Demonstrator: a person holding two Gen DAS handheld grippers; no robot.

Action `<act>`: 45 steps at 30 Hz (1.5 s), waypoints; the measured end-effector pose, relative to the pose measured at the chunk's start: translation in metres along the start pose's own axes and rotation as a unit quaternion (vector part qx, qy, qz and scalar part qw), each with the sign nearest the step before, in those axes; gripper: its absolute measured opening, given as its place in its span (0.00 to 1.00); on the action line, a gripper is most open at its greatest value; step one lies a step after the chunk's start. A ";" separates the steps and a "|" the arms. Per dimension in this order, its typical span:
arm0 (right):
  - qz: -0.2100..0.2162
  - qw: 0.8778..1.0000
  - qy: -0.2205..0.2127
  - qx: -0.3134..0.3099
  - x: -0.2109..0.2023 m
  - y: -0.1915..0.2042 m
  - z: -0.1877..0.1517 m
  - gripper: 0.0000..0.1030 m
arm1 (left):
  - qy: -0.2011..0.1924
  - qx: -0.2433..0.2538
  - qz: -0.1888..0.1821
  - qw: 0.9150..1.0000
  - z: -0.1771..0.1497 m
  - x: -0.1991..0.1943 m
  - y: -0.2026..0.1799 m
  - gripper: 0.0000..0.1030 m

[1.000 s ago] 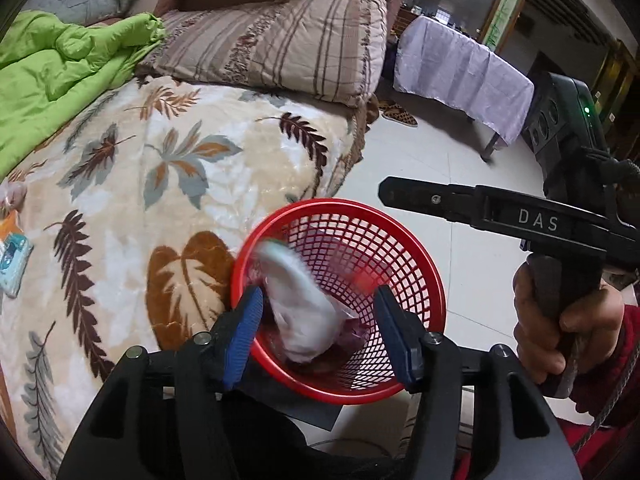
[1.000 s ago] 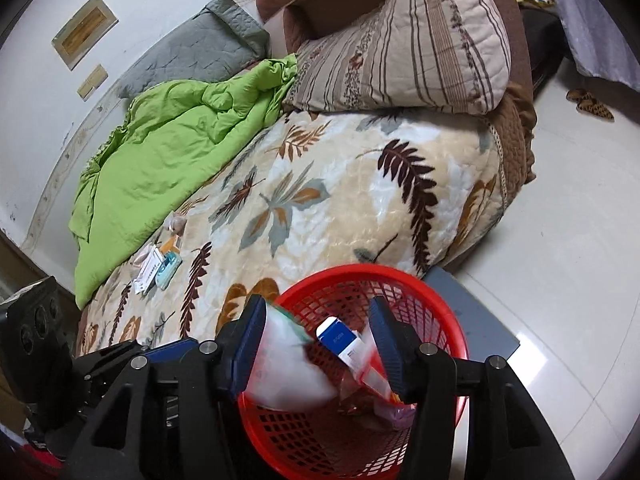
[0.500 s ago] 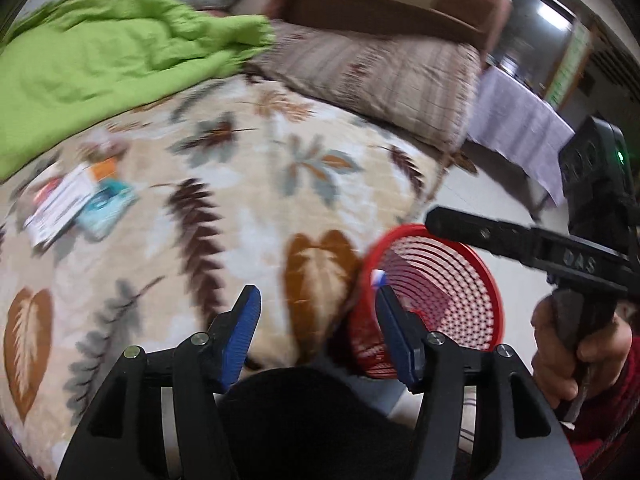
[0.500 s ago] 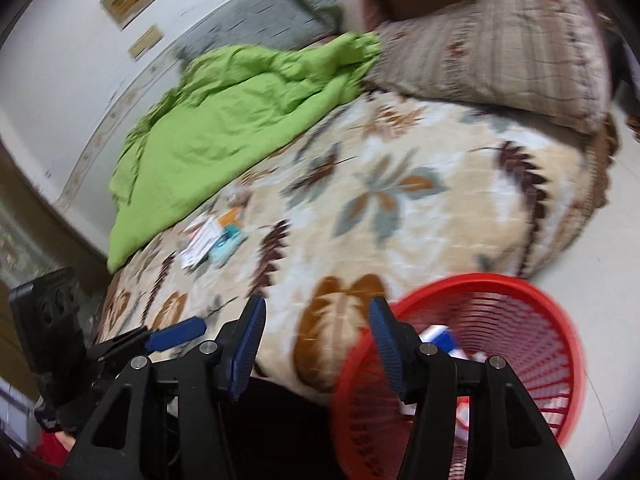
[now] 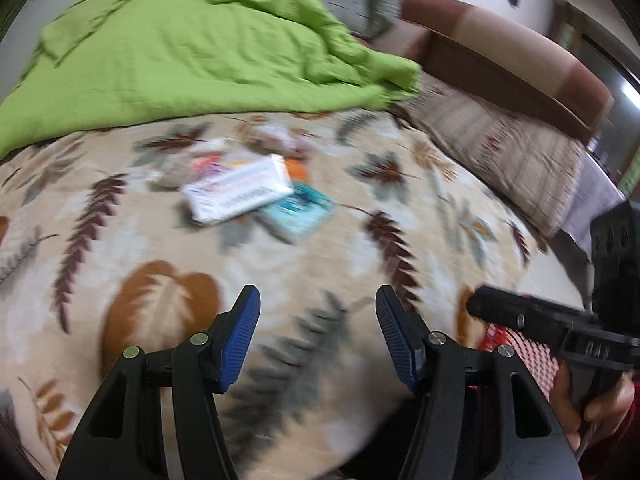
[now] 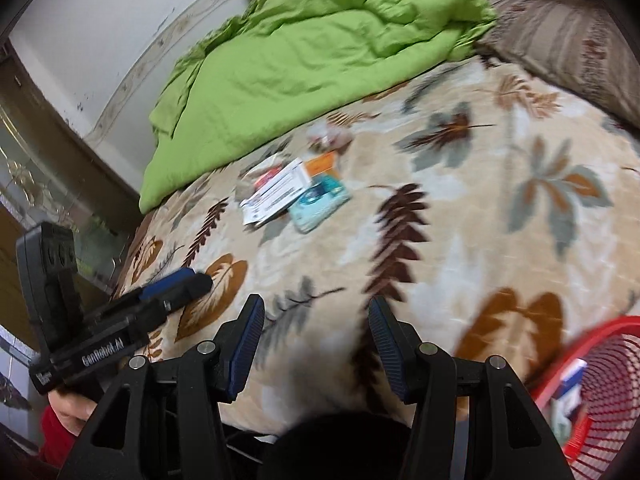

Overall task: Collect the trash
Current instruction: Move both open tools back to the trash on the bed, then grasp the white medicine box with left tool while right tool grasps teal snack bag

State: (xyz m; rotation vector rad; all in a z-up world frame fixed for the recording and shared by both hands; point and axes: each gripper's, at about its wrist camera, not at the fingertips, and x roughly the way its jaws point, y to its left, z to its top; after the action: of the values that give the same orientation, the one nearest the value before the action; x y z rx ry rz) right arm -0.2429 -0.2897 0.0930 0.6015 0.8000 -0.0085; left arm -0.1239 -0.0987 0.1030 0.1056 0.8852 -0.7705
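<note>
A small heap of trash lies on the leaf-patterned bed cover (image 5: 360, 264): a white box (image 5: 240, 192) (image 6: 278, 192), a teal packet (image 5: 300, 212) (image 6: 320, 202), an orange packet (image 6: 322, 162) and crumpled wrappers (image 6: 328, 136). The red mesh basket (image 6: 600, 392) (image 5: 532, 356) stands beside the bed with some trash inside. My left gripper (image 5: 316, 340) is open and empty, over the cover short of the heap. My right gripper (image 6: 316, 344) is open and empty too, over the bed edge.
A green quilt (image 5: 180, 52) (image 6: 304, 56) is bunched at the far side of the bed. A striped pillow (image 5: 500, 152) (image 6: 568, 40) lies at the right against a brown headboard (image 5: 512, 64). The view is blurred by motion.
Both grippers have swung left, away from the red basket and toward the heap on the bed. The trash they were dropping a second ago lies in the basket.
</note>
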 end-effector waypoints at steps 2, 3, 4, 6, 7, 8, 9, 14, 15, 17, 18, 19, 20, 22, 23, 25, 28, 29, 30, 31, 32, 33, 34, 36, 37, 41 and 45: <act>0.002 1.000 0.002 -0.010 0.015 0.010 0.000 0.57 | -0.005 -0.003 0.015 1.000 0.009 0.004 0.015 0.57; -0.001 1.000 0.002 -0.014 0.022 0.013 0.000 0.57 | -0.007 -0.002 0.024 1.000 0.014 0.007 0.021 0.57; 0.000 1.000 0.005 -0.013 0.029 0.015 -0.001 0.57 | -0.010 0.002 0.031 0.999 0.020 0.011 0.026 0.58; 0.011 1.000 0.016 0.000 0.039 0.015 -0.006 0.57 | -0.014 0.015 0.038 0.999 0.034 0.024 0.037 0.61; 0.012 1.000 0.021 0.002 0.043 0.015 -0.008 0.57 | -0.015 0.023 0.045 0.999 0.042 0.034 0.042 0.61; 0.010 1.000 0.023 -0.001 0.045 0.016 -0.009 0.57 | -0.013 0.026 0.049 0.998 0.049 0.042 0.047 0.61; 0.013 1.000 0.020 -0.002 0.045 0.015 -0.010 0.57 | -0.010 0.024 0.050 0.998 0.056 0.050 0.051 0.61; 0.026 0.999 0.027 0.024 0.050 0.002 -0.011 0.57 | -0.006 -0.010 0.027 1.000 0.090 0.095 0.071 0.61; 0.028 0.999 0.030 0.031 0.052 -0.001 -0.009 0.57 | -0.004 -0.017 0.025 1.000 0.095 0.104 0.075 0.61; 0.033 0.998 0.035 0.044 0.054 -0.006 -0.009 0.57 | 0.000 -0.027 0.027 0.999 0.102 0.120 0.079 0.61; 0.035 0.998 0.037 0.049 0.055 -0.009 -0.008 0.57 | 0.005 -0.029 0.026 0.999 0.105 0.127 0.080 0.61; 0.036 0.997 0.037 0.051 0.055 -0.009 -0.008 0.57 | 0.014 -0.030 0.028 0.999 0.107 0.136 0.081 0.61; 0.038 0.997 0.037 0.052 0.056 -0.010 -0.008 0.57 | 0.020 -0.029 0.031 0.999 0.107 0.142 0.082 0.61; 0.041 0.997 0.036 0.053 0.055 -0.010 -0.008 0.57 | 0.045 -0.019 0.016 0.999 0.103 0.151 0.081 0.61; 0.042 0.997 0.035 0.053 0.054 -0.011 -0.008 0.57 | 0.056 -0.010 0.007 0.998 0.100 0.152 0.079 0.61; 0.046 0.997 0.035 0.052 0.055 -0.011 -0.006 0.57 | 0.074 0.019 -0.007 0.997 0.090 0.151 0.072 0.61; 0.048 0.997 0.033 0.057 0.055 -0.014 0.003 0.57 | 0.096 0.064 -0.019 0.993 0.072 0.147 0.059 0.61; 0.045 0.997 0.029 0.057 0.056 -0.015 0.008 0.57 | 0.096 0.076 -0.019 0.992 0.068 0.145 0.055 0.61; 0.041 0.997 0.026 0.056 0.058 -0.017 0.013 0.57 | 0.097 0.082 -0.018 0.992 0.066 0.144 0.054 0.61; 0.030 0.998 0.020 0.057 0.059 -0.019 0.019 0.57 | 0.098 0.081 -0.015 0.992 0.066 0.144 0.053 0.61; 0.024 0.998 0.016 0.059 0.059 -0.021 0.024 0.57 | 0.097 0.073 -0.016 0.993 0.068 0.145 0.054 0.61; 0.021 0.998 0.012 0.063 0.060 -0.024 0.029 0.57 | 0.095 0.062 -0.017 0.993 0.071 0.146 0.056 0.61; 0.020 0.997 0.011 0.067 0.061 -0.027 0.033 0.57 | 0.093 0.049 -0.015 0.994 0.074 0.149 0.058 0.61; 0.014 0.997 0.012 0.071 0.063 -0.030 0.038 0.57 | 0.091 0.037 -0.006 0.995 0.080 0.157 0.058 0.61; 0.011 0.997 0.012 0.070 0.064 -0.031 0.039 0.57 | 0.095 0.029 0.003 0.995 0.081 0.163 0.059 0.61; 0.007 0.997 0.021 0.073 0.070 -0.034 0.042 0.57 | 0.095 -0.016 0.025 0.995 0.082 0.170 0.068 0.55; 0.008 0.997 0.026 0.073 0.076 -0.032 0.050 0.57 | 0.082 -0.030 0.051 0.995 0.075 0.156 0.072 0.54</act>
State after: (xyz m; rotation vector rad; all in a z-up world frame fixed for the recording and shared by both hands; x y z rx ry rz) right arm -0.1634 -0.3259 0.0524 0.7487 0.8499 -0.0368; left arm 0.0321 -0.1627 0.0217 0.1604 1.0500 -0.6461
